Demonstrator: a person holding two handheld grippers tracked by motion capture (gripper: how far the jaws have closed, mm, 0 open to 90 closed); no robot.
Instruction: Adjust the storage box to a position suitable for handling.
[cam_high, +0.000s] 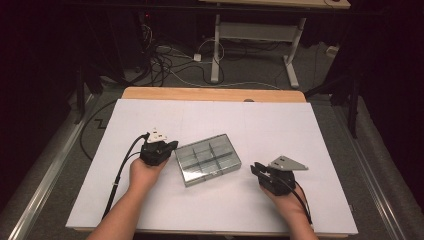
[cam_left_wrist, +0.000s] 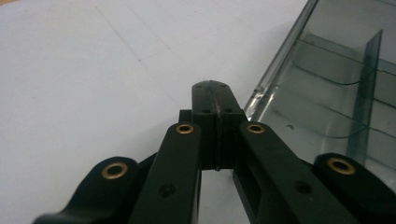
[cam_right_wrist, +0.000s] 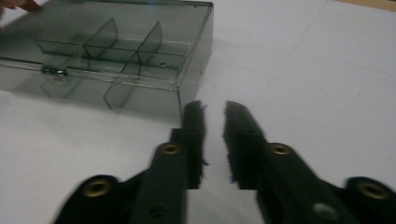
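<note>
Clear smoky plastic box (cam_high: 208, 159), rectangular, thin dividers inside (lid down). My left gripper (cam_left_wrist: 215, 95) is fully closed, empty, beside its edge; my right gripper (cam_right_wrist: 214, 114) stands narrowly apart, empty.

a clear, smoke-tinted plastic compartment box (cam_high: 207, 159) is seen lying flat on the white bench (cam_high: 150, 210), near its middle, turned at a slight angle. its lid is closed, and thin dividers are seen inside. a small metal latch is seen on 1 long side.
</note>
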